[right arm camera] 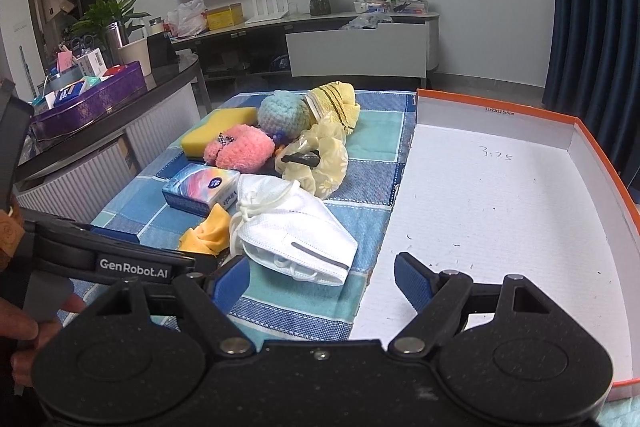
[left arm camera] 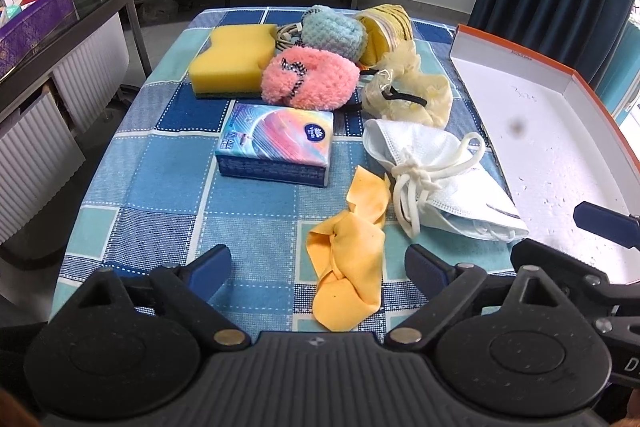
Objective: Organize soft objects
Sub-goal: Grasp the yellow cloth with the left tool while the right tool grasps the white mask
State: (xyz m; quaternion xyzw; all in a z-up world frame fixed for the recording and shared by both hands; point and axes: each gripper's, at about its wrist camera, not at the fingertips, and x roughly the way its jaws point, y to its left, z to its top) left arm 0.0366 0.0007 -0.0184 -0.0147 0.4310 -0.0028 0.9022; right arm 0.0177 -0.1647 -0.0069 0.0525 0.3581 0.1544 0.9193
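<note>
Soft items lie on a blue checked tablecloth (left arm camera: 160, 187): a yellow sponge (left arm camera: 232, 59), a pink fluffy piece (left arm camera: 310, 77), a blue crochet ball (left arm camera: 334, 33), a yellow knitted item (left arm camera: 384, 27), a pale yellow scrunchie (left arm camera: 412, 95), a tissue pack (left arm camera: 276, 147), a white face mask (left arm camera: 440, 175) and a crumpled orange cloth (left arm camera: 348, 267). My left gripper (left arm camera: 318, 267) stands open low over the near table, the orange cloth between its fingers but untouched. My right gripper (right arm camera: 322, 273) is open over the near edge of the mask (right arm camera: 296, 231) and the box (right arm camera: 500, 207), holding nothing.
The shallow white box with an orange rim (left arm camera: 560, 163) lies at the right of the cloth with nothing in it. A dark counter with a purple tin (right arm camera: 92, 103) stands left. A hand (right arm camera: 20, 331) holds the left gripper's handle. A TV cabinet (right arm camera: 356, 43) is beyond.
</note>
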